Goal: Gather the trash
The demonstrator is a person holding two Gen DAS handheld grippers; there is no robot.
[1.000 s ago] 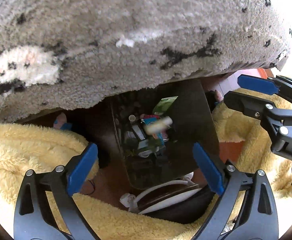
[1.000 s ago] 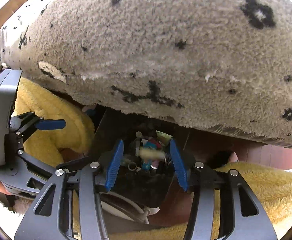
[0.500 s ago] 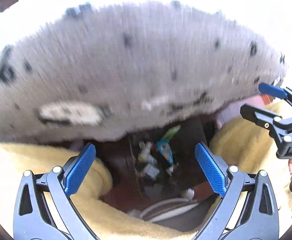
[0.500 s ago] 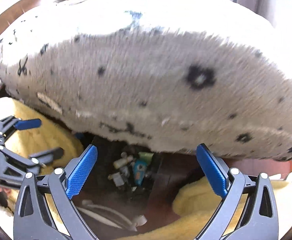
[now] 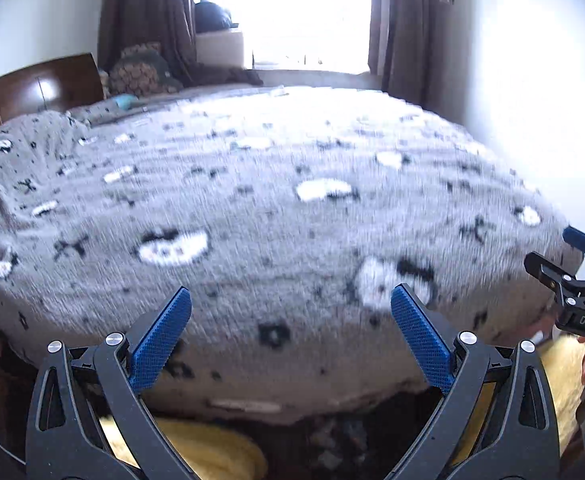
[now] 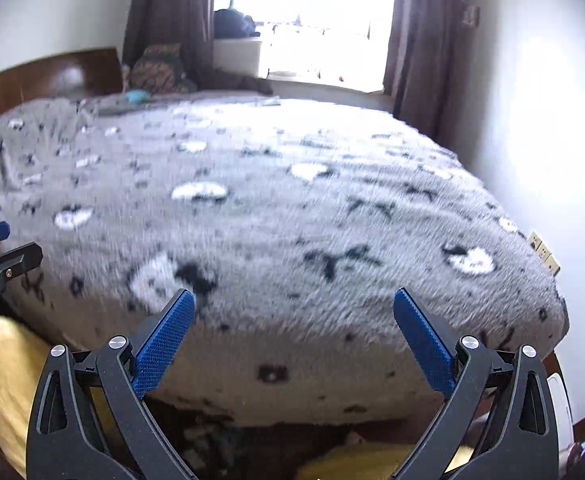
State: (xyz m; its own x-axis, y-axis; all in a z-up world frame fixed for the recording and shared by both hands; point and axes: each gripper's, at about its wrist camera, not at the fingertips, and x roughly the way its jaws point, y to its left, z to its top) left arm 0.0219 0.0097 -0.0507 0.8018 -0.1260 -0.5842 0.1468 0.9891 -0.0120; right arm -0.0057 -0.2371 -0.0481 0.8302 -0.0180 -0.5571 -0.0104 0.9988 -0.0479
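Observation:
Both views face a bed covered by a grey fleece blanket [image 5: 276, 216] with black and white marks; it also fills the right wrist view [image 6: 276, 216]. My left gripper [image 5: 291, 320] is open and empty above the near edge of the bed. My right gripper [image 6: 291, 320] is open and empty too, and it shows at the right edge of the left wrist view [image 5: 572, 276]. A dark bin with trash [image 5: 340, 440] is barely visible at the bottom, blurred; it also shows in the right wrist view [image 6: 220, 448]. Small items [image 5: 126, 101] lie far back on the bed, unclear.
Yellow fleece sleeves [image 5: 208, 448] sit low beside the grippers. A wooden headboard [image 5: 32, 92] stands at the back left. A bright window with dark curtains [image 5: 292, 12] is behind the bed. A white wall [image 6: 532, 120] with sockets [image 6: 544, 254] runs along the right.
Both cameras tilted up from the trash bin below the bed edge to the whole bed top and window. The right gripper opened wide after releasing a piece of trash over the bin.

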